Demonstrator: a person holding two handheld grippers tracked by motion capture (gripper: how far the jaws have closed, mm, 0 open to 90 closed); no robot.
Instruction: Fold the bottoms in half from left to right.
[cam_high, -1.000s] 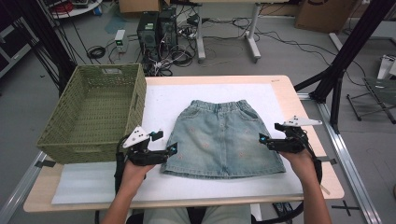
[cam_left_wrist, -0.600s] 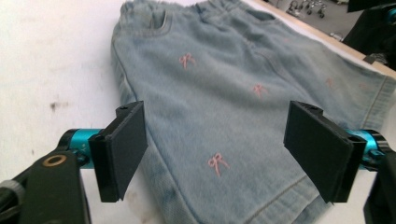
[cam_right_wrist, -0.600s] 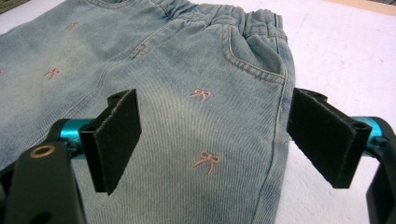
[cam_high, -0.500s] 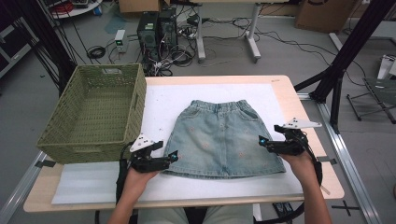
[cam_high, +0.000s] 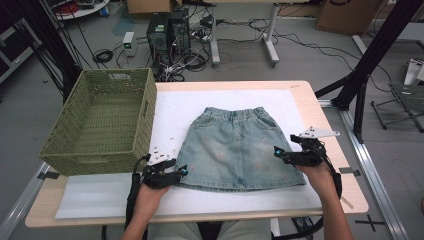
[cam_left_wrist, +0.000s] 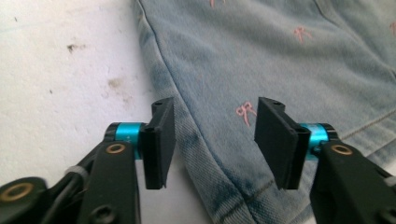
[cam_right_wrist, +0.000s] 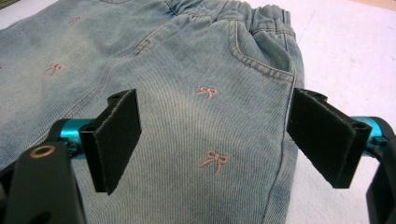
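A green basket (cam_high: 100, 125) stands beyond and outside the left gripper (cam_high: 176, 173). That gripper sits low at the near left corner of the denim skirt (cam_high: 240, 150); its jaws have just been closing, and in the left gripper view the skirt's side seam and hem corner (cam_left_wrist: 219, 172) lie in the gap, the pads not yet pressing. The skirt's waistband points away from the person. At the skirt's other side edge, the right gripper (cam_high: 280, 152) hovers with jaws wide apart, farther from any grip.
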